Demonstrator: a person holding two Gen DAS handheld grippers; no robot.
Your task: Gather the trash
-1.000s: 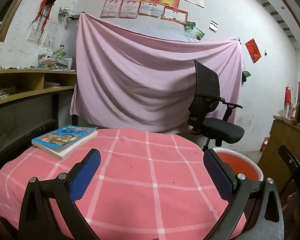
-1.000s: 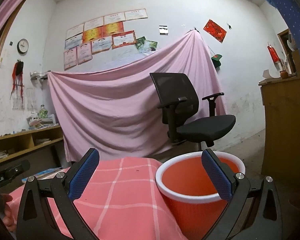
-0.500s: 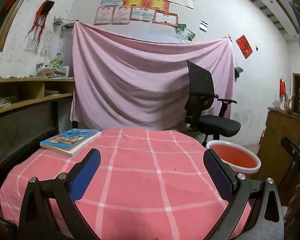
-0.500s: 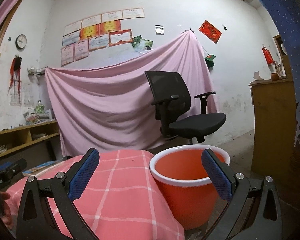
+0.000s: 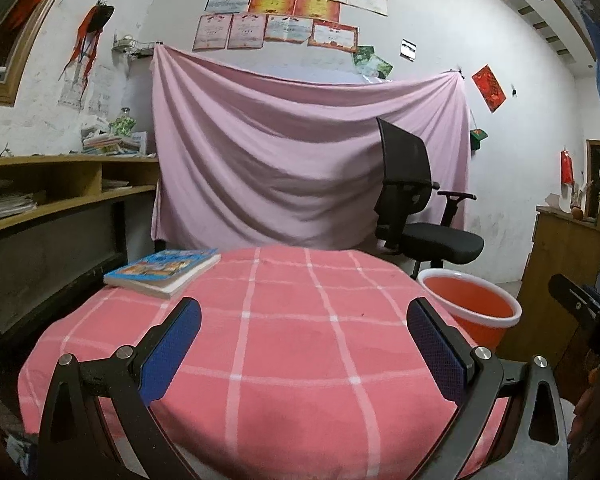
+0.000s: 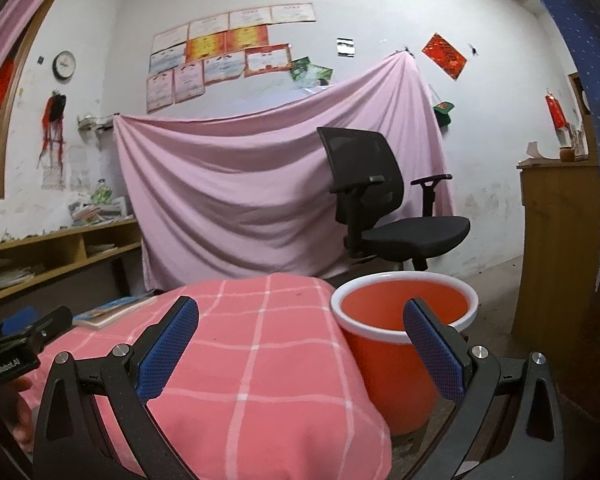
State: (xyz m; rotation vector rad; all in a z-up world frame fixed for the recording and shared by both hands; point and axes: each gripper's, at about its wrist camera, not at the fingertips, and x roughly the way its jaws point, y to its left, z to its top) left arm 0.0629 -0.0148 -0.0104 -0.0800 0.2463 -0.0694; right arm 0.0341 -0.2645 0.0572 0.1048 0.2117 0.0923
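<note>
The orange bin (image 6: pixel 404 336) stood on the floor just beside the table's right edge, its white rim a little below the tabletop, probably so that scraps could be dropped straight in from the cloth. No trash could be seen on the pink checked tablecloth (image 5: pixel 284 344) or inside the bin, as far as its visible wall showed; by my reading the collecting was either done or had not yet found a target. The only thing on the cloth was a book (image 5: pixel 162 270), lying flat at the corner farthest from the bin.

The right gripper (image 6: pixel 300 344) hung with its fingers spread wide and empty, straddling the gap between table and bin. The left gripper (image 5: pixel 304 348) hovered over the cloth, likewise spread and holding nothing.

Beyond the bin stood a black office chair (image 5: pixel 416 216) before a pink hanging sheet (image 5: pixel 284 168).
</note>
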